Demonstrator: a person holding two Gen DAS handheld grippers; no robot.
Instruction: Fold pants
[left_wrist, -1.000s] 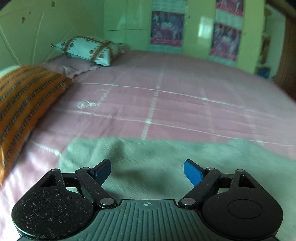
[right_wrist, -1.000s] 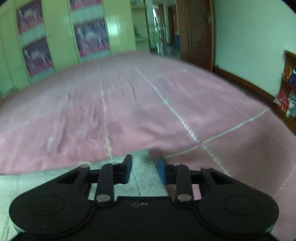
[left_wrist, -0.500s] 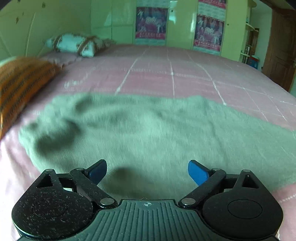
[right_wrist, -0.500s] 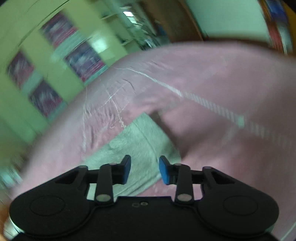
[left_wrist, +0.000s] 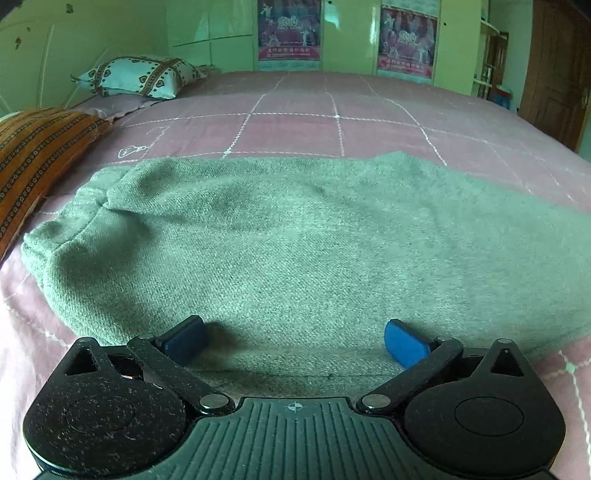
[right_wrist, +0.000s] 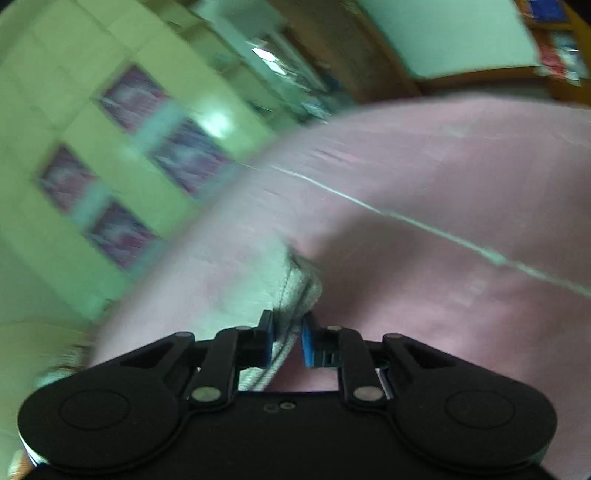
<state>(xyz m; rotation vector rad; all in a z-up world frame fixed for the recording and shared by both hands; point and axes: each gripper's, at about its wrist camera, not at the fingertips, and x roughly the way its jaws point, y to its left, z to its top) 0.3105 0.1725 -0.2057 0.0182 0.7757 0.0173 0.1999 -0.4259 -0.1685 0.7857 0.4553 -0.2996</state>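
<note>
Grey-green knit pants lie spread across the pink bedspread, their rounded end at the left. My left gripper is open and empty, its blue pads just over the near edge of the pants. In the blurred, tilted right wrist view, my right gripper is shut on a hemmed corner of the pants, which stands up between the blue pads above the pink bedspread.
An orange striped pillow lies at the left bed edge, a white patterned pillow at the far left. Green cupboards with posters stand behind the bed. A wooden door is at the far right.
My left gripper has drawn back and lowered, so the whole pants now fill its view. My right gripper has closed on the pants' corner and tilted while lifting it.
</note>
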